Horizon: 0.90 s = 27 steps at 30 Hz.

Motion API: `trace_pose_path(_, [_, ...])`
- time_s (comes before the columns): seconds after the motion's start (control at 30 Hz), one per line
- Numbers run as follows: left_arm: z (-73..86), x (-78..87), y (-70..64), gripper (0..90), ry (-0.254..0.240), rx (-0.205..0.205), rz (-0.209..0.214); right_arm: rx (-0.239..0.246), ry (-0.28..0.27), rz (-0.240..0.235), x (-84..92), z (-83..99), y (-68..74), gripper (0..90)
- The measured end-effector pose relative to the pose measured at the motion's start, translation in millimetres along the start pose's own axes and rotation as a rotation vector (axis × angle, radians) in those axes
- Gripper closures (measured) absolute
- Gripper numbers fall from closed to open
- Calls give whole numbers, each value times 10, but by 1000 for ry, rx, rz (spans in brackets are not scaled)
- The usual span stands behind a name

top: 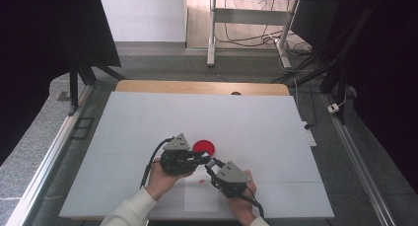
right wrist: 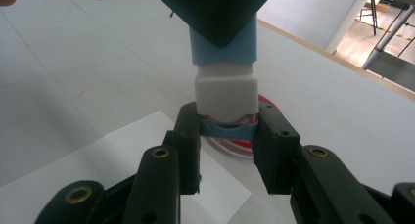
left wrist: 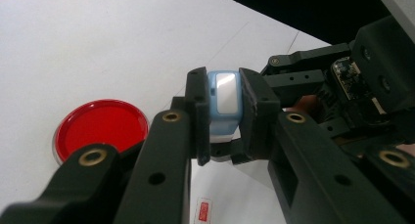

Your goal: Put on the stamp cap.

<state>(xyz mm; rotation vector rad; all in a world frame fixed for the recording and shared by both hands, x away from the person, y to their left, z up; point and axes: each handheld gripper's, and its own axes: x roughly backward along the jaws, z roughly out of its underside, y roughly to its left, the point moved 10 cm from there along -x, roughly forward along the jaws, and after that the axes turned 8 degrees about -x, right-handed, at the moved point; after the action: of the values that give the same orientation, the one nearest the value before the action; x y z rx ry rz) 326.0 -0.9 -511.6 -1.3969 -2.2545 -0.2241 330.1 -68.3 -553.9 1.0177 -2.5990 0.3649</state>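
**Both grippers clamped on one small blue-and-white object above the table**

The left gripper (left wrist: 222,111) has its two black jaws closed on a small light-blue object (left wrist: 224,104) with a white, glossy face; the pads press on its two sides, and the object stands between them above the table. In the right gripper view, the right gripper (right wrist: 227,136) has its jaws closed around the lower, blue end of the same object (right wrist: 226,94), just under a white blocky part, while the left gripper's dark jaw covers the blue upper part. So the object is held at both ends, one gripper on each.

In the high view the left gripper (top: 202,158) and the right gripper (top: 213,164) meet tip to tip near the middle of the white table (top: 148,117), toward its near edge, each in one of the person's hands, with white sleeves coming in from the near side.

Just beyond the meeting point, slightly to the far side, a round red dish (top: 203,147) with a clear rim lies flat on the table. Below the grippers a white sheet of paper (top: 202,199) lies on the near part of the table, and a small red-printed label (left wrist: 202,211) lies on it.
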Motion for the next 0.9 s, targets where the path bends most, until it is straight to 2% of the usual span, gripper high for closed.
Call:
trace_pose_path(0.33, [20,9,-5,756,27,1,8,43,6,8,3,12,6,647])
trace_pose_path(0.47, [21,8,-9,756,26,14,19,44,1,6,5,9,12,647])
trace_pose_path(0.57, [27,-2,-13,756,30,12,20,73,-8,2,12,-8,34,648])
trace_pose_path(0.7, [41,-26,-15,757,30,18,17,73,3,3,12,-5,26,648])
trace_pose_path(0.9, [61,-62,-16,757,32,21,10,46,24,-5,8,16,18,648])
